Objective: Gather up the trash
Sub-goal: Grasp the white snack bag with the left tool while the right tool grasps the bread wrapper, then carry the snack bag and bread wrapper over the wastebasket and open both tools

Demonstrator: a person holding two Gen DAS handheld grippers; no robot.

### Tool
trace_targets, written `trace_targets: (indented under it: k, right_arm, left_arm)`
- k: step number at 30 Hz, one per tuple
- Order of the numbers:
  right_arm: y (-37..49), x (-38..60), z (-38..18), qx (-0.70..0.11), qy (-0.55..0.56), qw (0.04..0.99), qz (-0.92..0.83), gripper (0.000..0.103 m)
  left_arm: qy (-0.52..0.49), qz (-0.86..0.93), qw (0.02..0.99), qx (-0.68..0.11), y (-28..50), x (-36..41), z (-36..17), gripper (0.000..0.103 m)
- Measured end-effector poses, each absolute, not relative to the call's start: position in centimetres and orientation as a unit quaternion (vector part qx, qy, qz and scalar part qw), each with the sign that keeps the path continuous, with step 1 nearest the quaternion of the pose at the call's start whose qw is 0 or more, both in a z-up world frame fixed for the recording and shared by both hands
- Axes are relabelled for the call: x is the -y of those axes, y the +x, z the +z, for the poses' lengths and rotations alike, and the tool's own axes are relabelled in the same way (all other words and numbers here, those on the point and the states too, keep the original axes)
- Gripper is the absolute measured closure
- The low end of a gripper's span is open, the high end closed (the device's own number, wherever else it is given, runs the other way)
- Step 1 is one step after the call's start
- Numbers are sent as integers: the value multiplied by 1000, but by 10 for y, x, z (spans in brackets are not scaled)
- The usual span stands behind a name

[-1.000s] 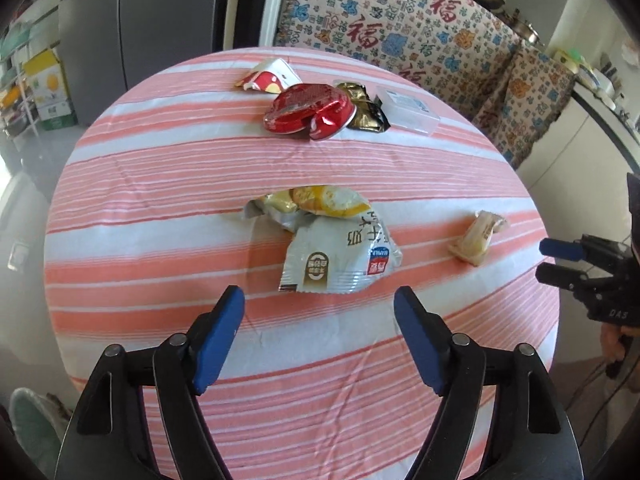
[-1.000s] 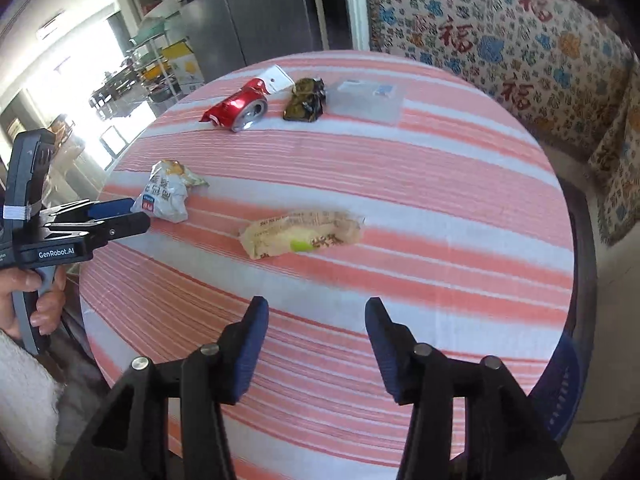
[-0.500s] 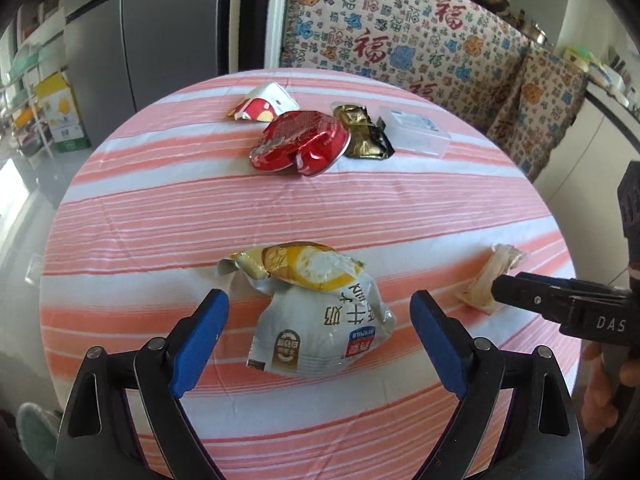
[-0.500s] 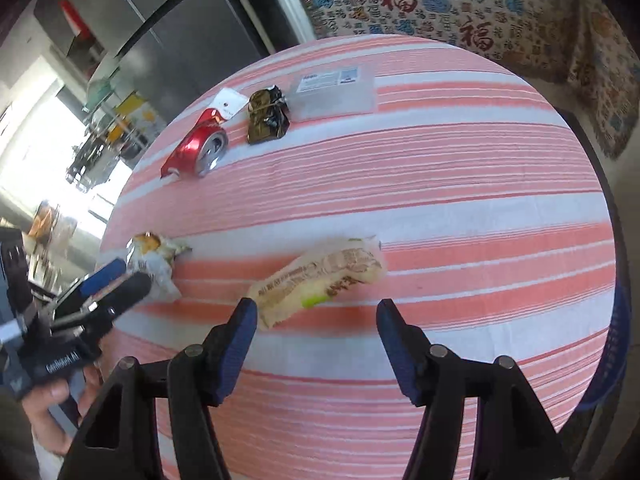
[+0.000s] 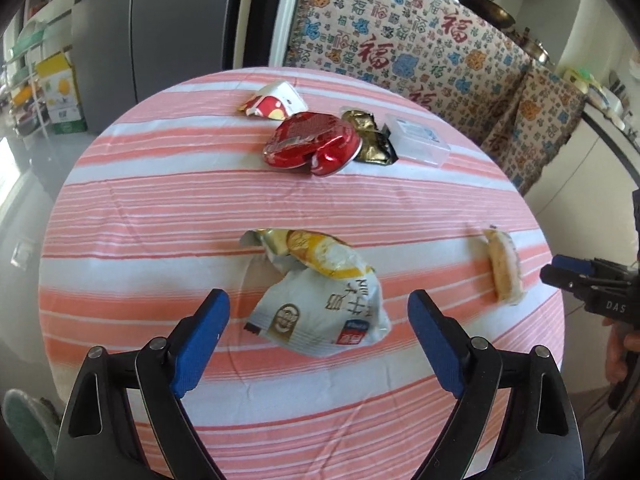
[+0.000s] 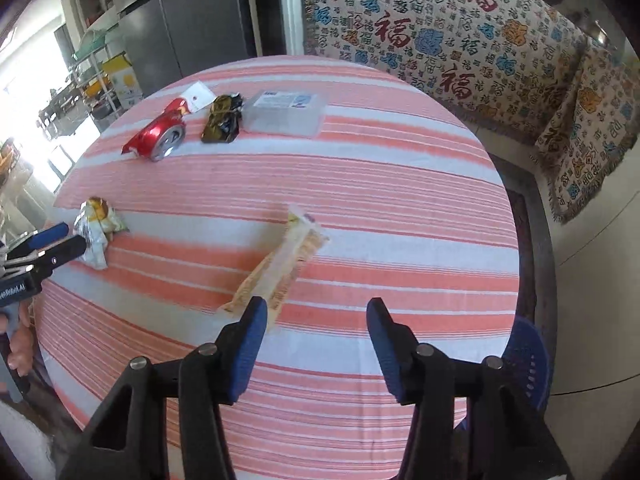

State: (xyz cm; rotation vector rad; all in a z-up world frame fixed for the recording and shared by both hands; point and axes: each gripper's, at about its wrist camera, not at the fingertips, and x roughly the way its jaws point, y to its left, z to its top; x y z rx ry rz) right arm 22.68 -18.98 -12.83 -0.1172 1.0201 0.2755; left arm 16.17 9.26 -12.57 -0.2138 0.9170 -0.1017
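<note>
Here the crumpled white snack bag lies on the striped surface, between the wide-spread pads of the left tongs, which touch nothing. A pale long wrapper lies just ahead of the right tongs, whose jaws are closing with nothing between them. Farther back lie a crushed red can, a gold wrapper and a clear plastic box.

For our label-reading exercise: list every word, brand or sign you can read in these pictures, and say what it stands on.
"福": large red characters repeated on the patterned cloth.
"DAS": on the right gripper body.
"Robot.AI", its start cut off: on the left gripper body.
White snack bag: printed characters upside down, not readable.
Clear plastic box label: too small.
</note>
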Motion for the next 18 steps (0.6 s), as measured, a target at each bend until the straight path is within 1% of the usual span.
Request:
trace_targets:
  k: [1, 7, 9, 10, 11, 12, 13, 14, 18]
  right_arm:
    - [229, 191, -127, -486, -40, 863, 131, 45]
    - [251, 154, -137, -504, 18, 851, 146, 45]
    - [257, 137, -146, -522, 1, 841, 142, 45]
    - [260, 131, -151, -528, -16, 839, 131, 47]
    - [262, 128, -155, -530, -30, 838, 123, 55]
    - [262, 129, -156, -529, -37, 840, 118, 87]
    - [261, 133, -155, -525, -31, 842, 117, 86]
    - [258, 139, -151, -519, -23, 846, 117, 86]
    - [241, 161, -126, -487, -11, 862, 137, 86]
  left_arm:
    - [-101, -47, 889, -445, 164, -89, -128, 12]
    - [-64, -25, 889, -453, 177, -73, -134, 13]
    - [-47, -20, 892, -450, 178, -70, -134, 29]
    - [-43, -24, 891, -452, 178, -70, -135, 48]
    - [-49, -32, 889, -455, 178, -72, -136, 58]
    - [-57, -35, 889, -453, 177, -74, -135, 60]
    - [-62, -41, 891, -449, 174, -76, -133, 65]
    - [-63, -48, 892, -445, 173, -77, -130, 73]
    - [-81, -78, 897, -427, 163, -76, -119, 75]
